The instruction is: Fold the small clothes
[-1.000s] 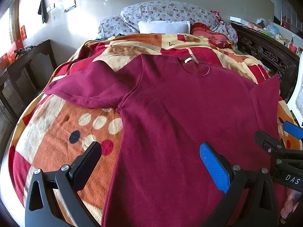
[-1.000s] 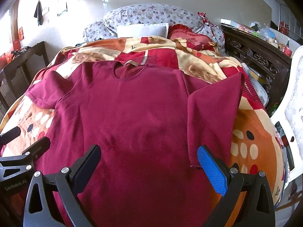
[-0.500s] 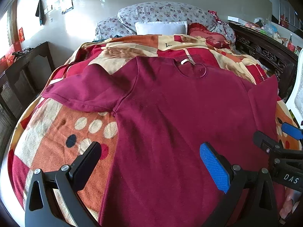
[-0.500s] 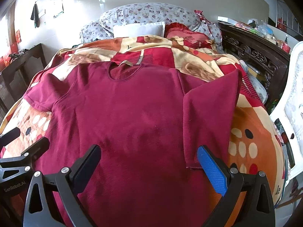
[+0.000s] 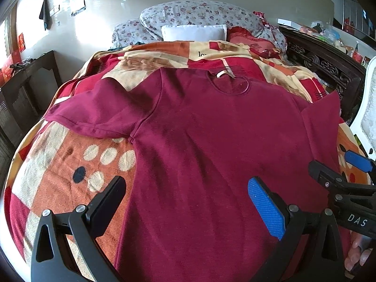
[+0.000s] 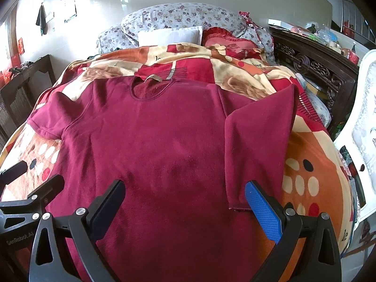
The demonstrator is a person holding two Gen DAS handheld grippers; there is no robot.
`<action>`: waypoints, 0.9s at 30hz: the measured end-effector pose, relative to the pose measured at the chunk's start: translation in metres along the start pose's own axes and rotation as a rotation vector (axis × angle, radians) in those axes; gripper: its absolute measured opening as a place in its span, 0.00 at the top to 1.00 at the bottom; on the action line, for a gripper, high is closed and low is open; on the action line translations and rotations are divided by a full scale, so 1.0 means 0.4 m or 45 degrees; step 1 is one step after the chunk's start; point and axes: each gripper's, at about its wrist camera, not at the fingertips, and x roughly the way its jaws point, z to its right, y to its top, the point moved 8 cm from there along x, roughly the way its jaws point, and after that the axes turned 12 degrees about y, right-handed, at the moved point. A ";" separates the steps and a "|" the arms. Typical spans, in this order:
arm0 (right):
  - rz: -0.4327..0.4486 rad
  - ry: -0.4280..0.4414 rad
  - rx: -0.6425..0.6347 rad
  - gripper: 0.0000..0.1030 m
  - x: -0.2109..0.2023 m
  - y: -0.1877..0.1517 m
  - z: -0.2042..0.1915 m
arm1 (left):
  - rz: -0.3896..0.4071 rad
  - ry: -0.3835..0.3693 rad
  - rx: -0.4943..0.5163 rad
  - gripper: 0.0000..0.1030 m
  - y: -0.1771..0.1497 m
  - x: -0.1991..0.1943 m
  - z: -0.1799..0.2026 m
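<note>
A dark red short-sleeved shirt (image 5: 211, 141) (image 6: 152, 145) lies flat on a patterned blanket (image 5: 70, 176) (image 6: 312, 164), collar toward the pillows. Its left sleeve (image 5: 101, 110) spreads out to the side. Its right sleeve (image 6: 258, 141) is folded inward and down along the body. My left gripper (image 5: 185, 202) hovers open over the shirt's lower left part, holding nothing. Over the lower right part my right gripper (image 6: 184, 204) is open too, its blue pad near the folded sleeve's hem. Each gripper shows at the edge of the other's view.
Floral pillows (image 5: 199, 16) and a white pillow (image 5: 192, 33) sit at the head of the bed. A dark carved wooden frame (image 6: 312, 65) runs along the right side, with a white chair (image 6: 362, 129) beside it. Dark furniture (image 5: 25, 82) stands at the left.
Both grippers have drawn back slightly and risen a little, so more of the shirt shows. The shirt has not moved.
</note>
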 end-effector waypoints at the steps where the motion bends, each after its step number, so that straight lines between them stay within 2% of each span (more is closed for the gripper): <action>1: 0.000 -0.001 -0.001 0.00 0.000 0.000 0.000 | 0.000 -0.002 0.001 0.00 0.000 0.000 0.001; 27: -0.018 -0.017 -0.032 0.00 0.052 0.062 -0.019 | -0.016 -0.007 0.002 0.00 0.035 0.043 0.014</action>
